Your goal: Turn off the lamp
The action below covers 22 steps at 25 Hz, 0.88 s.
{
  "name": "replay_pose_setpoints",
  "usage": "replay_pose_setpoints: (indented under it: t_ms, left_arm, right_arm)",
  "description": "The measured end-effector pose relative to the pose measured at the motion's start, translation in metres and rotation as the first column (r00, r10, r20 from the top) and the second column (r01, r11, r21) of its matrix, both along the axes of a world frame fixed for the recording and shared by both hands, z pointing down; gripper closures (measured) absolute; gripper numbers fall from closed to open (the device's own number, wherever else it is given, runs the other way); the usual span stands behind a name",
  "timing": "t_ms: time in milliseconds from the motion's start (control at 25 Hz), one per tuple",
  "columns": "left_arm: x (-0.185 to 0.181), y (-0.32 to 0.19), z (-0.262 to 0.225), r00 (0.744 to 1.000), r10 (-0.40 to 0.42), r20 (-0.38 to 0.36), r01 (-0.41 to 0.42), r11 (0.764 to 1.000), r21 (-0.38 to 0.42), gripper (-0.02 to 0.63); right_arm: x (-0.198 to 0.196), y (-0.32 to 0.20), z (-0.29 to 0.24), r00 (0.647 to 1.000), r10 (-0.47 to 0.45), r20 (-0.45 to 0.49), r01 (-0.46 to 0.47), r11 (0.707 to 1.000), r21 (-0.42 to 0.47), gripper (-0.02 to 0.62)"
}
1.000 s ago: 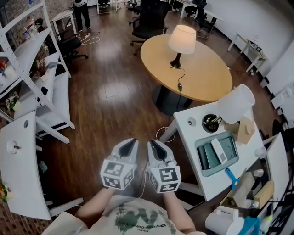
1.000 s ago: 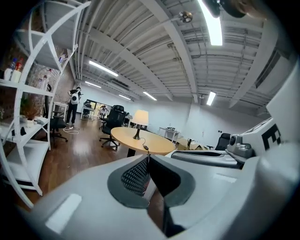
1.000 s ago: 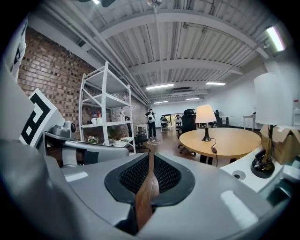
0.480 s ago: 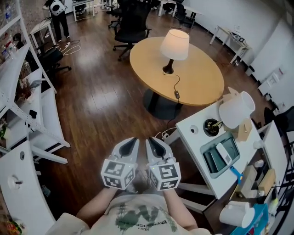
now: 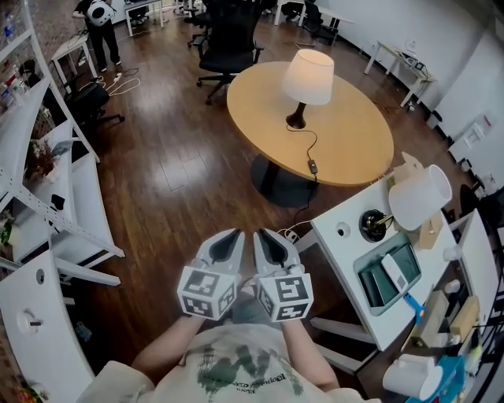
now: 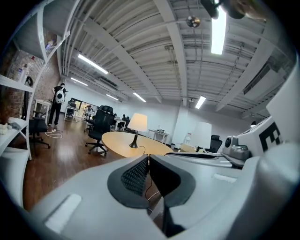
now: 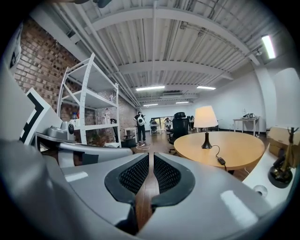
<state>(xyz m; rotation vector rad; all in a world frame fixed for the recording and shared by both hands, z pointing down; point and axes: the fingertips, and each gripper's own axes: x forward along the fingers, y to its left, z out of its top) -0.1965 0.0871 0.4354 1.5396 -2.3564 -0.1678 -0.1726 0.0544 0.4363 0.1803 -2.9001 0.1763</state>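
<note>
The lamp (image 5: 309,76) stands lit on the round wooden table (image 5: 354,134), with a cream shade and a dark base. Its black cord runs toward the table's near edge, with an inline switch (image 5: 313,166) on it. My left gripper (image 5: 233,235) and right gripper (image 5: 261,234) are held side by side low over the wooden floor, well short of the table. Both are shut with nothing in them. In the left gripper view the lamp (image 6: 138,123) is far ahead of the left gripper (image 6: 148,157). In the right gripper view the lamp (image 7: 205,117) and switch (image 7: 221,161) lie ahead to the right of the right gripper (image 7: 151,155).
A white desk (image 5: 346,252) with a second white-shaded lamp (image 5: 420,197) and a tray of items stands at the right. White shelving (image 5: 47,142) lines the left. A black office chair (image 5: 228,35) is behind the round table. A person (image 5: 98,20) stands far back left.
The head view has shifted: the round table and white desk sit differently in frame and the shelving has slid left. Both grippers stay together, shut, at the bottom centre.
</note>
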Motion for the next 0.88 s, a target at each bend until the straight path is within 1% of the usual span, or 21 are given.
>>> replay_pose_setpoints:
  t_ms: [240,400,520,720,880]
  left_arm:
    - [-0.038,-0.034,0.006,1.000,0.013,0.025,-0.012,0.999,-0.038,0.606]
    - [-0.066,-0.070,0.006,0.998,0.034,0.044,-0.032,0.998,-0.059,0.606]
    - [-0.084,-0.104,0.009,0.998,0.054,0.037,-0.052,0.996,-0.075,0.606]
    - [-0.107,-0.161,0.016,0.993,0.111,0.028,-0.107,0.989,-0.100,0.606]
    - [-0.117,-0.194,0.021,0.990,0.142,0.025,-0.139,0.985,-0.104,0.606]
  right_arm:
    - [-0.042,-0.032,0.006,1.000,0.007,0.012,-0.007,1.000,-0.016,0.566]
    - [-0.068,-0.063,0.008,1.000,0.017,0.019,-0.017,1.000,-0.025,0.566]
    - [-0.085,-0.096,0.013,0.999,0.036,0.009,-0.035,0.998,-0.043,0.566]
    - [-0.112,-0.151,0.014,0.997,0.075,0.009,-0.074,0.996,-0.054,0.566]
    - [-0.121,-0.184,0.017,0.996,0.094,0.003,-0.094,0.994,-0.055,0.566]
